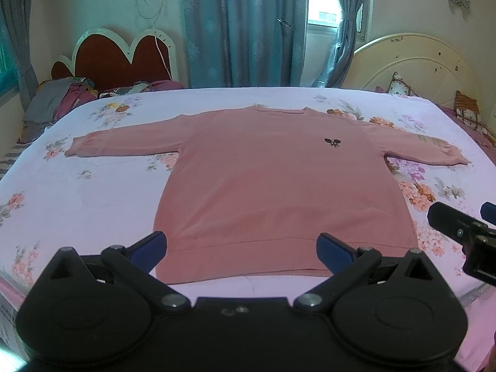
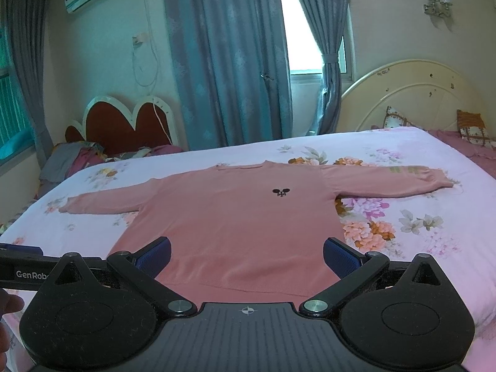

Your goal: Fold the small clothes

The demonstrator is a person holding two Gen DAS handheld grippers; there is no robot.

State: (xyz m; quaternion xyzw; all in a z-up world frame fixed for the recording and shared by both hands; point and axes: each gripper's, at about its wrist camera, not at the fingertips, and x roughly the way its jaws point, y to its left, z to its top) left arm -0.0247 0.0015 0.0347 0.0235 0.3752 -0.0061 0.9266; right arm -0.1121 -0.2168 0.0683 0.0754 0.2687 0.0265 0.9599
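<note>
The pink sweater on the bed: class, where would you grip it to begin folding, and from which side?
Probably the pink sweater sleeve cuffs, each approached from its outer side. It lies flat, front up, sleeves spread, hem nearest; the open left gripper and right gripper hover there.

— Where does the left wrist view sit?
— Low at the bed's near edge, looking across the pink sweater (image 1: 279, 183) toward the curtains (image 1: 245, 28).
— And the right wrist view?
— Beside it, seemingly a little higher and farther right; both share the sweater (image 2: 235, 220) and the far headboards.
</note>
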